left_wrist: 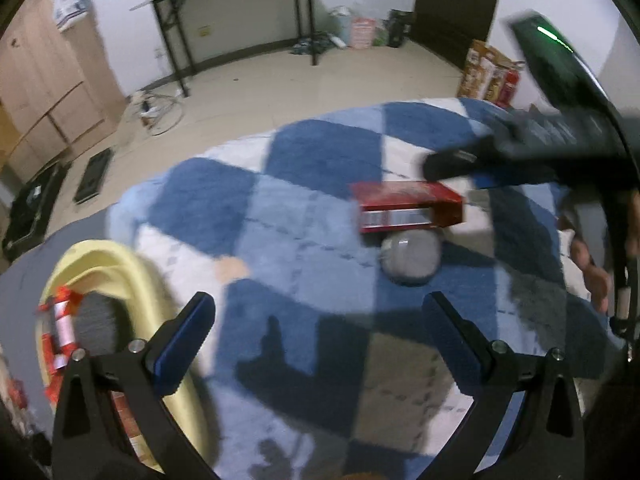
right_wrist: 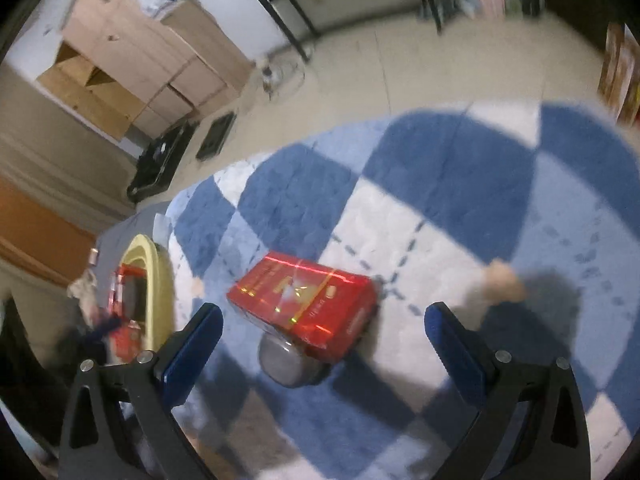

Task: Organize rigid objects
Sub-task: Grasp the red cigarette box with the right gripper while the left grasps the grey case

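Note:
A red box (left_wrist: 410,208) lies on the blue and white checkered blanket (left_wrist: 304,152), with a grey round object (left_wrist: 411,257) touching its near side. My left gripper (left_wrist: 320,316) is open and empty, well short of them. A yellow basket (left_wrist: 132,276) at the left holds red packets (left_wrist: 60,332). In the right wrist view my right gripper (right_wrist: 324,326) is open and empty, with the red box (right_wrist: 308,300) and the grey round object (right_wrist: 286,364) between its fingers' line of sight. The basket (right_wrist: 158,280) lies left. The right gripper's body (left_wrist: 560,128) shows above the box.
A small beige object (left_wrist: 232,270) lies on the blanket; it also shows in the right wrist view (right_wrist: 504,280). Beyond the bed are a black-legged table (left_wrist: 232,20), wooden cabinets (left_wrist: 48,92), black cases on the floor (left_wrist: 32,208) and printed boxes (left_wrist: 492,74).

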A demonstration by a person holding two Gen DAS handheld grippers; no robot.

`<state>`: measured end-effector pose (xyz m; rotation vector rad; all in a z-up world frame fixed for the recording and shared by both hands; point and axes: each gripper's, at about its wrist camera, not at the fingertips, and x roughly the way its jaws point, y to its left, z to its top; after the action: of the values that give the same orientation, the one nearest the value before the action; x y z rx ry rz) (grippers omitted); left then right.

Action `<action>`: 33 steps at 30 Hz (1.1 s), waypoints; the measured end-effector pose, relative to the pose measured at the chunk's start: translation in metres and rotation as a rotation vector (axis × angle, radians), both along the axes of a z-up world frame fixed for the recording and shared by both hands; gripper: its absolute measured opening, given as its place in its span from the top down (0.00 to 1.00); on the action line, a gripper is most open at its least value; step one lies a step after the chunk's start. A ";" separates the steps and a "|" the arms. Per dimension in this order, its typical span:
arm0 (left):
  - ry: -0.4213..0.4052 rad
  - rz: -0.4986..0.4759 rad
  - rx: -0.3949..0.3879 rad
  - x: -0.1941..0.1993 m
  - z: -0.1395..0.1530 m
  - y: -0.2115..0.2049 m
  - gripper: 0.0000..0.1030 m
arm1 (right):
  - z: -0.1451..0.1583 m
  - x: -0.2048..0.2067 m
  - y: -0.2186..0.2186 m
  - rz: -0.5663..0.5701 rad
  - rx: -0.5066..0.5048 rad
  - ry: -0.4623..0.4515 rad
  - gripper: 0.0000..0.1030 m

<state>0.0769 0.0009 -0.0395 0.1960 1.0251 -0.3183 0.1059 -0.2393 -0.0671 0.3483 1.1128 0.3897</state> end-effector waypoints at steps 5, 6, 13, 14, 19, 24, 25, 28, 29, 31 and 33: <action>-0.026 -0.070 0.032 0.005 -0.027 -0.032 0.00 | -0.009 0.046 0.002 0.010 0.010 0.167 0.00; -0.032 -0.081 0.035 0.005 -0.030 -0.036 0.00 | -0.012 0.055 0.005 0.016 -0.012 0.184 0.00; -0.098 -0.149 0.067 0.003 -0.049 -0.069 0.00 | -0.021 0.087 0.026 0.056 -0.073 0.294 0.00; -0.093 -0.133 0.055 0.007 -0.050 -0.070 0.00 | -0.023 0.091 0.027 0.055 -0.078 0.302 0.00; -0.069 -0.087 -0.006 0.018 -0.056 -0.076 0.09 | -0.025 0.101 0.027 0.066 -0.100 0.322 0.00; -0.018 -0.053 -0.061 0.023 -0.059 -0.078 0.45 | -0.024 0.106 0.028 0.073 -0.084 0.291 0.09; -0.013 -0.045 -0.073 0.023 -0.058 -0.076 0.45 | -0.023 0.101 0.022 0.075 -0.075 0.278 0.19; -0.009 -0.044 -0.074 0.020 -0.055 -0.075 0.45 | -0.020 0.093 0.002 0.056 -0.028 0.254 0.40; -0.013 -0.053 -0.061 0.018 -0.055 -0.075 0.45 | -0.020 0.091 -0.007 0.048 -0.008 0.248 0.43; -0.012 -0.064 -0.045 0.012 -0.054 -0.075 0.45 | -0.023 0.086 -0.018 0.042 0.003 0.247 0.47; -0.013 -0.085 -0.029 0.005 -0.053 -0.072 0.45 | -0.027 0.081 -0.025 0.035 0.034 0.260 0.47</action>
<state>0.0822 -0.0715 -0.0927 0.2155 1.0001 -0.4087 0.1873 -0.2639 -0.0943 0.4177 1.3688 0.4021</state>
